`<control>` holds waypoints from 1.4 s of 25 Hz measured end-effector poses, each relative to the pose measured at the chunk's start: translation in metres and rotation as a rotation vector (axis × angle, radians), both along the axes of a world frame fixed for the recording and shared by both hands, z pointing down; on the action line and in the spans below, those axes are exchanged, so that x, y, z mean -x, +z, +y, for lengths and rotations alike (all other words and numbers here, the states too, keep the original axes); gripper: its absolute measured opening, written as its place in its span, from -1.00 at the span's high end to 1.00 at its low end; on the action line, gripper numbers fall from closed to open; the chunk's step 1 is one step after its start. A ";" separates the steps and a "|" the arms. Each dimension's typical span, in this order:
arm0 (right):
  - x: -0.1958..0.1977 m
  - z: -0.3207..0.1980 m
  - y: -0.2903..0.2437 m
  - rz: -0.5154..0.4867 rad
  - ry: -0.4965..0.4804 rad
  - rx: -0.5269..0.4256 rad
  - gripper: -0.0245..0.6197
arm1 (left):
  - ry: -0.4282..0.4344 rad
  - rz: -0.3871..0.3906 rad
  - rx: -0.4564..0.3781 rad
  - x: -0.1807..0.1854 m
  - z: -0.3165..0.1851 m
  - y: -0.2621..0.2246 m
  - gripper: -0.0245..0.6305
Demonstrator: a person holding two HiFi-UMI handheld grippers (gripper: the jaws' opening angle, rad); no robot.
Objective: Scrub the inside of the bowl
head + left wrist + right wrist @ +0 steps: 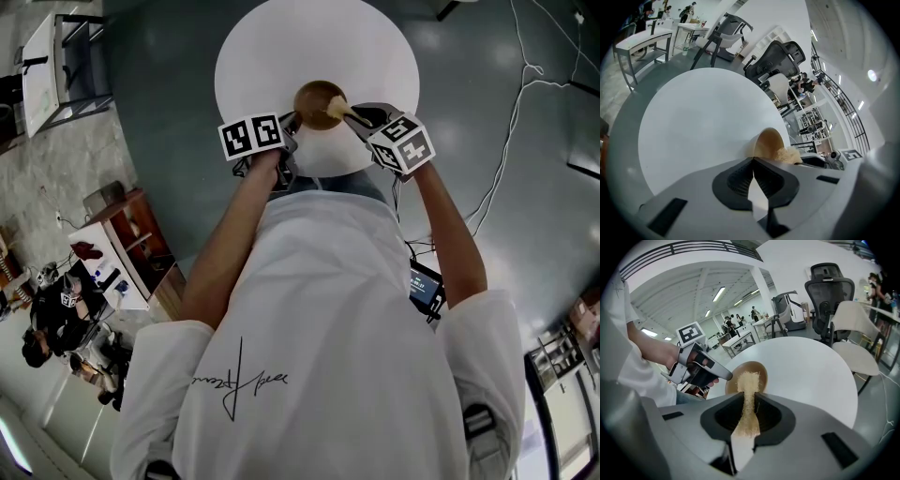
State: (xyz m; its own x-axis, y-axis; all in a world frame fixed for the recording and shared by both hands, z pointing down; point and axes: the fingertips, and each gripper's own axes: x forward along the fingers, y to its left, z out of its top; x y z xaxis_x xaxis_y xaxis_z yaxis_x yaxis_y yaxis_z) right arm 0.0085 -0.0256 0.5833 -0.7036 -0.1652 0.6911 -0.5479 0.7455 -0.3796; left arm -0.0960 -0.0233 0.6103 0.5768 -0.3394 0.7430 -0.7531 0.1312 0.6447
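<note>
From the head view, the wooden bowl (317,101) sits at the near edge of the round white bench (281,47), right between your two tools. Your left claw (289,124) meets the bowl's left rim. Your right claw (354,116) comes in from the other side with a pale fibre scrubber (336,110) that reaches over the rim. In the left gripper view, your left claw (753,161) has its pads pressed together. The bowl (768,143) rises straight from their tips, so they pinch its thin rim. It is tipped up, with its opening turned to the right, and the scrubber's frayed end (788,154) shows at its mouth. In the right gripper view, your right claw (749,394) is clamped on the scrubber's flat strip. The strip runs out past the tips and its fuzzy end lies inside the bowl (735,377), just ahead of the claw. The left claw's tip (727,376) touches the bowl's rim from the left, with your hand (675,363) behind it. An office chair (832,289) stands beyond the bench.
</note>
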 end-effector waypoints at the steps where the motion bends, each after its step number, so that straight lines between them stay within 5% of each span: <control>1: 0.000 0.000 0.000 -0.001 0.002 0.000 0.68 | 0.001 0.000 0.001 0.000 0.000 0.000 0.89; 35: 0.003 -0.038 -0.006 -0.004 -0.016 -0.043 0.68 | 0.017 -0.035 0.008 0.002 -0.007 0.000 0.89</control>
